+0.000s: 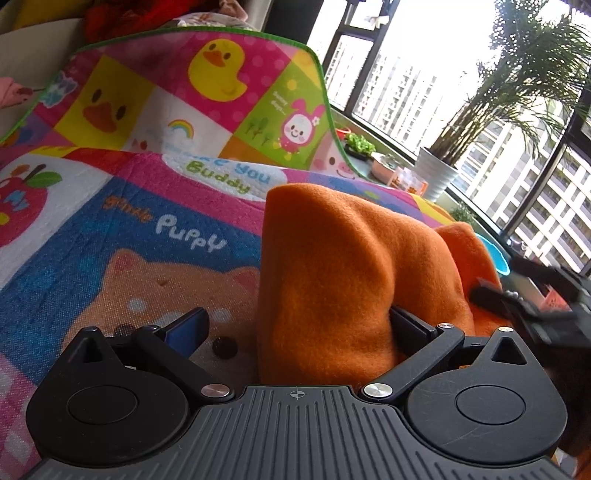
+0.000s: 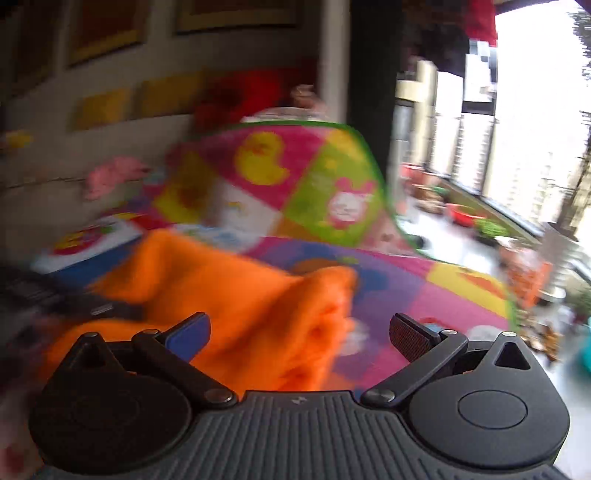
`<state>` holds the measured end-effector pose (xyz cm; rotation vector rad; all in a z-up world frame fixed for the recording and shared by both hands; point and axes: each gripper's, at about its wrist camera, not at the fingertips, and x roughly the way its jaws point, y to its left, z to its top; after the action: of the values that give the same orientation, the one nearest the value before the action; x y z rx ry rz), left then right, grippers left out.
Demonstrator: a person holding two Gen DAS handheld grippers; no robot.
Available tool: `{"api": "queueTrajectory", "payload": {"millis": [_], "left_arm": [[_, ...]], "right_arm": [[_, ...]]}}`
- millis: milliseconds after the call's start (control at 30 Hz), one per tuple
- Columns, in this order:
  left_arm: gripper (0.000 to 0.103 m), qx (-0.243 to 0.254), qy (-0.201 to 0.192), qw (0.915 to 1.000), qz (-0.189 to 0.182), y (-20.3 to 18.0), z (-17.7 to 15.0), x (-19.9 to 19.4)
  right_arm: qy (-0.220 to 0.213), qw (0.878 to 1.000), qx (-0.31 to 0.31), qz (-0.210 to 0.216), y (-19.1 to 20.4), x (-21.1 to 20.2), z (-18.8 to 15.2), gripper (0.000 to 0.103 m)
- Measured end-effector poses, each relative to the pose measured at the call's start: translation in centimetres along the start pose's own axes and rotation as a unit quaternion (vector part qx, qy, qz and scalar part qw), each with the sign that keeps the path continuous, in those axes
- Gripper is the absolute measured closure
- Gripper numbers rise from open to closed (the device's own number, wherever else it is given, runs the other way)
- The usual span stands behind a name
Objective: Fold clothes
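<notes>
An orange fleece garment (image 1: 332,266) lies bunched on a colourful cartoon play mat (image 1: 147,229). A raised fold of it stands between the wide-apart fingers of my left gripper (image 1: 297,325), which is open; the cloth rests against the right finger and hides part of it. My right gripper (image 1: 535,295) shows as a dark blur at the garment's right side. In the blurred right wrist view, the right gripper (image 2: 299,336) is open over the orange garment (image 2: 240,295), whose rolled edge lies between the fingers. The left gripper (image 2: 55,295) is a dark shape at the left.
The mat's far part (image 1: 221,74) curves upward with a green hem. Red and pink clothes (image 1: 107,14) lie behind it. Windows, a palm in a white pot (image 1: 436,177), small planters and a teal bowl (image 1: 498,258) line the right side. A red basin (image 2: 461,214) sits on the floor.
</notes>
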<state>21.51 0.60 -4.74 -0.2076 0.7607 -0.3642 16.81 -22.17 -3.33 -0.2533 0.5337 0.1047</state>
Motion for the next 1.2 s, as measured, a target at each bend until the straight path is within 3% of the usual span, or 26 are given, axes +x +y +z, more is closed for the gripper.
{"api": "queueTrajectory", "payload": {"millis": [233,567,733,1200], "left_arm": [[0.0,-0.006,0.005,0.9999,0.012,-0.7,0.0,-0.5],[0.0,0.027,0.011,0.9996,0.007,-1.5,-1.7,-4.3],[0.0,0.021,0.024,0.9992,0.024,-0.9,-2.1,-3.3],[0.0,0.017,0.029,0.9991,0.027,-0.6,-2.5,-2.1]], "right_arm": [[-0.02,0.996,-0.073,0.056,3.4,-2.9,-1.8,0.0],[-0.015,0.998,-0.041,0.05,2.6,-2.7,-2.6,0.0],[0.005,0.999,-0.011,0.05,2.4,-2.5,-2.4,0.0],[0.004,0.999,0.002,0.043,2.5,-3.0,-2.9,0.0]]}}
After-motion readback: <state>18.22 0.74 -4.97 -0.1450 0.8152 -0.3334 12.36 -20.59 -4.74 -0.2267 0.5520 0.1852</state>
